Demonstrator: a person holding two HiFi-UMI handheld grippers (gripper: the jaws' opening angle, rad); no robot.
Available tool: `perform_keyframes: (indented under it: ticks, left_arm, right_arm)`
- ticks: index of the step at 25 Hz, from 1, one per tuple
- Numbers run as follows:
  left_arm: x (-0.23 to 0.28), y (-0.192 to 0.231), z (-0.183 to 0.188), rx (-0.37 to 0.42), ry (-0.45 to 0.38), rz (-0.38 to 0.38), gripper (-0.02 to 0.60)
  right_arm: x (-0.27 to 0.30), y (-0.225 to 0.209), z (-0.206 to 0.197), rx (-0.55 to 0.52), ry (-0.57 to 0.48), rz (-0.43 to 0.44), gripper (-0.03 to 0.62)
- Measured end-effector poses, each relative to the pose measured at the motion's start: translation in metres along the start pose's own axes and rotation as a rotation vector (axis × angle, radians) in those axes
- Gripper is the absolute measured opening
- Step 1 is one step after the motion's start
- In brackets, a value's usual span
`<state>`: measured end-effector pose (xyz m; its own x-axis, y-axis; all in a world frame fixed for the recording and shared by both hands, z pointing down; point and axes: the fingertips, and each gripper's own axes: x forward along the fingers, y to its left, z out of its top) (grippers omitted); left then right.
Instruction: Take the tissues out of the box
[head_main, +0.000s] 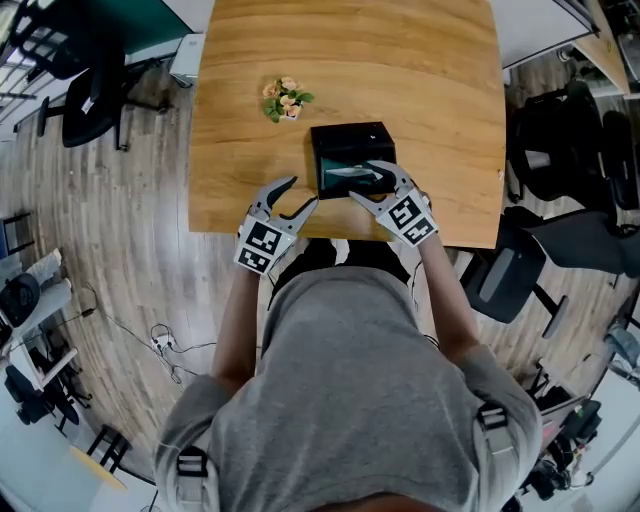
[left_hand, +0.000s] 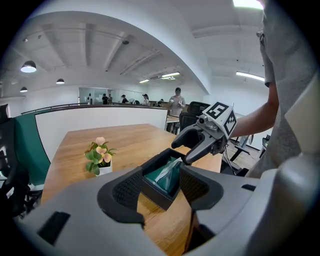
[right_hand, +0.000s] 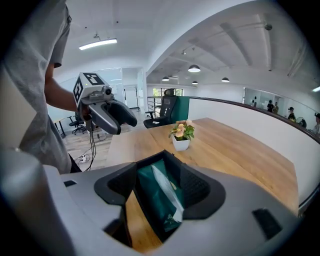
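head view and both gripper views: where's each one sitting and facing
Head view: on the person's head, steeply down at table, box, arms, left tool, right tool.
Left gripper view: on the left tool, facing the box; right tool shows.
Right gripper view: on the right tool, over the tissues; left tool shows.
All share the box.

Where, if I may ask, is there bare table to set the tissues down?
The table is bare beyond the flower pot and box, and right of the box. The left hand-held gripper and right hand-held gripper crowd the near edge.
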<state>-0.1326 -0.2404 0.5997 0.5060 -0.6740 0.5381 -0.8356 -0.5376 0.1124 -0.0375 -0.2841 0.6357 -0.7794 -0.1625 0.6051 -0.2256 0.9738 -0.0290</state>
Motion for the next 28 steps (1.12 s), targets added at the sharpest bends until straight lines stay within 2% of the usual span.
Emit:
perform_keyframes:
  ticks: [11, 19, 23, 28]
  left_arm:
    - [0.010, 0.012, -0.013, -0.041, 0.044, 0.053, 0.247]
    - [0.009, 0.015, -0.022, -0.069, 0.068, 0.087, 0.247]
    - [0.007, 0.017, -0.028, -0.083, 0.081, 0.100, 0.247]
    - [0.002, 0.018, -0.030, -0.088, 0.088, 0.114, 0.247]
  right_arm:
    - [0.032, -0.004, -0.025, -0.179, 0.139, 0.114, 0.278]
    - [0.051, -0.006, -0.041, -0.235, 0.197, 0.185, 0.263]
    - [0.061, -0.002, -0.047, -0.250, 0.215, 0.229, 0.240]
    - [0.065, 0.002, -0.055, -0.272, 0.241, 0.274, 0.165]
